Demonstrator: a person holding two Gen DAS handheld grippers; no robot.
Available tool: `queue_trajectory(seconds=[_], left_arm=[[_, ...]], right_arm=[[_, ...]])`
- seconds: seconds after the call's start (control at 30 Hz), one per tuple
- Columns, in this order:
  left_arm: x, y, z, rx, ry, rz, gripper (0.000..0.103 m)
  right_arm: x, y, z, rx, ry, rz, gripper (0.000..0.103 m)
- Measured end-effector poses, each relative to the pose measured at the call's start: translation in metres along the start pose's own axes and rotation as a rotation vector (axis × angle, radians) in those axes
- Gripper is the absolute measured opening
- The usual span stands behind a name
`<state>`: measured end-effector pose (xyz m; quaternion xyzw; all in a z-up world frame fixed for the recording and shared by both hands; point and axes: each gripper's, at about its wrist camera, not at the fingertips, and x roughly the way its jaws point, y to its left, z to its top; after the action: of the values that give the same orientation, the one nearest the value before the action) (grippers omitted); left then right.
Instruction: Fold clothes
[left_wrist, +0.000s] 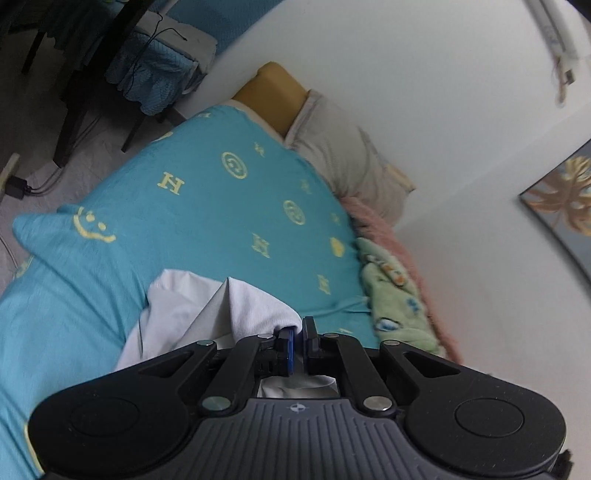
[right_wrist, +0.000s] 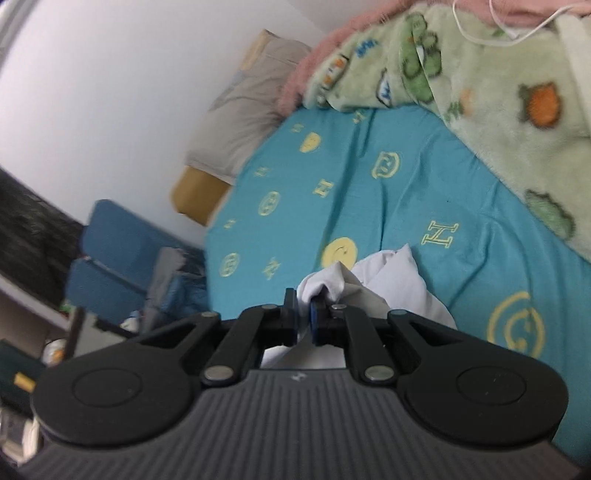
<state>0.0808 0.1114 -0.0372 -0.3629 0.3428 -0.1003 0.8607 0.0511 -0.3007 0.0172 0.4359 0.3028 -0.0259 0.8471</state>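
A white garment hangs bunched over the teal bed sheet. My left gripper is shut on one edge of the garment, with cloth pinched between the blue pads and draping to the left and below. In the right wrist view my right gripper is shut on another part of the white garment, which bulges up and trails to the right above the teal sheet. Both grippers hold the cloth lifted off the bed.
A green patterned blanket and a pink fluffy blanket lie along the wall side. A grey pillow and a yellow headboard are at the bed's head. A chair and cables stand on the floor. A blue chair is beside the bed.
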Motion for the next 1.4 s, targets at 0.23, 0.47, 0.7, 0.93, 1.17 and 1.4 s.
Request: queue_trajectory(seconds=[0.23, 0.47, 0.7, 0.93, 1.17, 1.4], left_arm=[[0.073, 0.026, 0.01, 0.008, 0.019, 0.034, 0.005], [0.109, 0.041, 0.01, 0.067, 0.025, 0.062, 0.006], [0.117, 0.036, 0.006, 0.141, 0.038, 0.061, 0.012], [0.099, 0.005, -0.01, 0.353, -0.004, 0.063, 0.083], [0.099, -0.009, -0.038, 0.525, 0.018, 0.112, 0.086], [0.129, 0.0, -0.045, 0.589, 0.039, 0.177, 0.086]], right_arm=[[0.074, -0.021, 0.008, 0.001, 0.053, -0.033, 0.011], [0.12, -0.037, 0.007, -0.015, 0.112, -0.062, 0.011], [0.122, -0.04, 0.006, -0.039, 0.123, -0.031, 0.028], [0.093, -0.01, -0.003, -0.175, 0.058, 0.068, 0.082], [0.084, 0.007, -0.027, -0.428, 0.071, 0.034, 0.07], [0.133, 0.007, -0.051, -0.658, 0.115, -0.055, 0.063]])
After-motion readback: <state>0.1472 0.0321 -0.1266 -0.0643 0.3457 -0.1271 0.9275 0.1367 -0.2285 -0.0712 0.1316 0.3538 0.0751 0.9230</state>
